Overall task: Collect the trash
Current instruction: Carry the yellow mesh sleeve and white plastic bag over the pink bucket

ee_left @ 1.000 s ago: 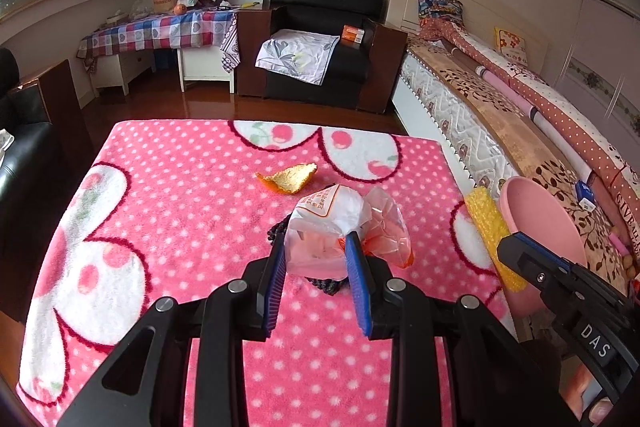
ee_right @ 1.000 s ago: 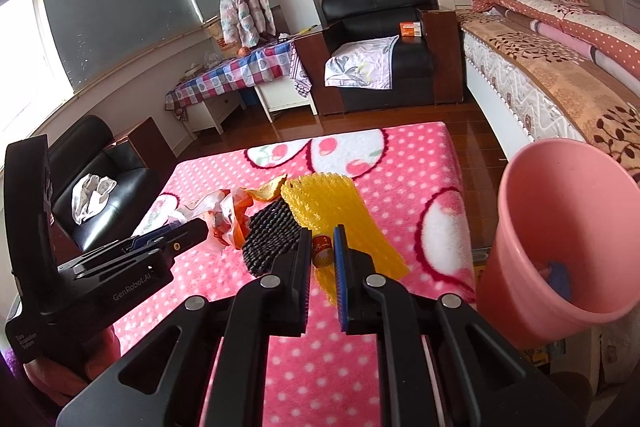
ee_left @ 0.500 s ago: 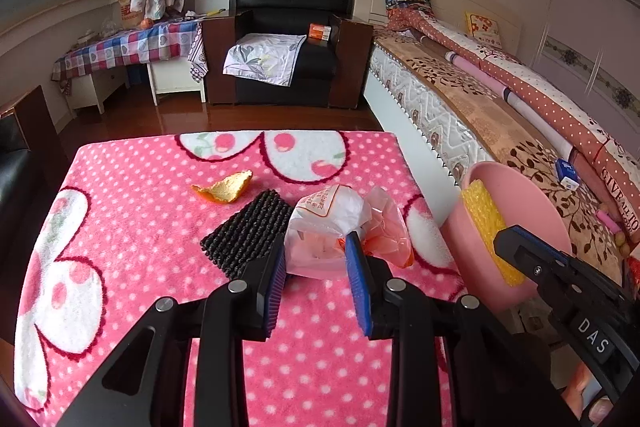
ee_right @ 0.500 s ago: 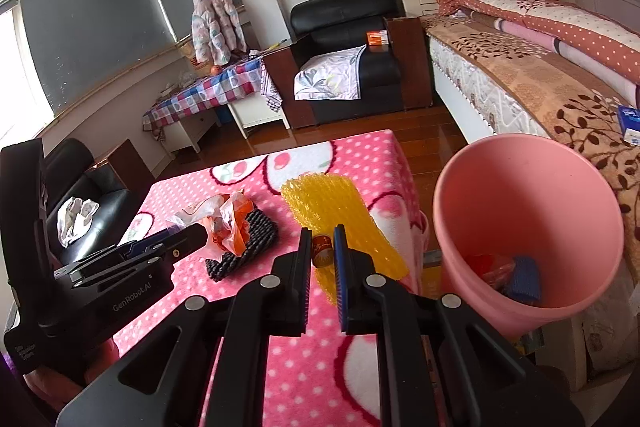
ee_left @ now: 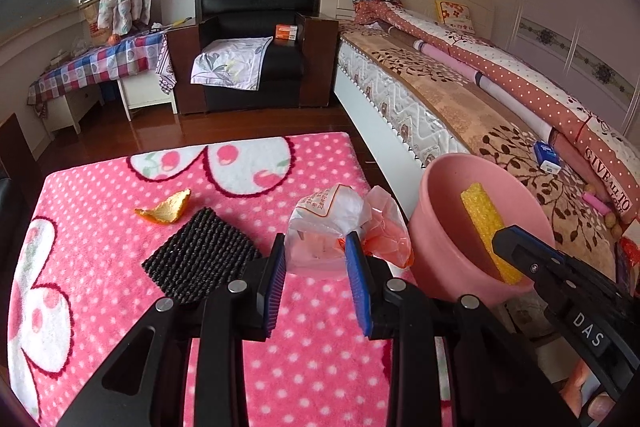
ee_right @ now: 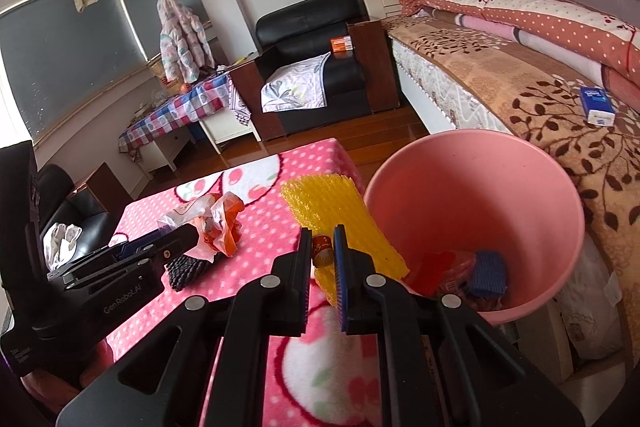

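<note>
The left gripper (ee_left: 316,259) holds a crumpled clear plastic bag (ee_left: 326,223) with orange-red print between its blue-padded jaws, above a worktop covered by a pink polka-dot blanket (ee_left: 100,227). On the blanket lie a black ribbed mat (ee_left: 196,261) just left of the jaws and an orange peel (ee_left: 164,209) beyond it. To the right stands a pink bin (ee_left: 436,247) beside the bed (ee_left: 440,99), and the dark tip of the right gripper (ee_left: 516,243) holds a yellow foam net (ee_left: 486,223) over the bin's mouth.

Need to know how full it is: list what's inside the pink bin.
In the pink bin: a red wrapper and a blue foam piece. Anything beneath them is covered.
</note>
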### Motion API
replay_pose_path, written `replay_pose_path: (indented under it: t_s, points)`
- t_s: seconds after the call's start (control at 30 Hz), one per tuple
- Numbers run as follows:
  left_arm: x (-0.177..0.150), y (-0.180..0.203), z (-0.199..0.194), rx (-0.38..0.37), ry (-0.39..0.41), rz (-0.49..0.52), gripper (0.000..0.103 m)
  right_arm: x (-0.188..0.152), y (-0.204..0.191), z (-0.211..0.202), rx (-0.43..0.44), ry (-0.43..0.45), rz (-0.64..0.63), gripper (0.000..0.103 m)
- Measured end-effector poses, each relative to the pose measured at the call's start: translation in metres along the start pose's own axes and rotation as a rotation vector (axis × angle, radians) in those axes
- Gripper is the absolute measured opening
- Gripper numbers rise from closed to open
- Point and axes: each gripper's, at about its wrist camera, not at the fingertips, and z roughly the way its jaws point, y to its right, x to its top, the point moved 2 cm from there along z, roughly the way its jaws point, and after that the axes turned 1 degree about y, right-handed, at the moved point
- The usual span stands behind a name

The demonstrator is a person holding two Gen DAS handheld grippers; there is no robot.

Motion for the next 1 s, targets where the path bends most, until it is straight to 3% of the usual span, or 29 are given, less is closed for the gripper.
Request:
replay_pose_path:
  t_s: [0.43, 1.0]
  points:
    - [0.007, 0.054, 0.013, -0.134, -0.007, 0.078, 0.029, 0.002, 0.055, -0.011, -0.079, 0.026, 0.091, 0.011]
    - [0.005, 0.107, 0.045, -0.227, -0.092, 0.153, 0.029, -0.004, 0.095, -0.006, -0.122, 0.011, 0.154, 0.011]
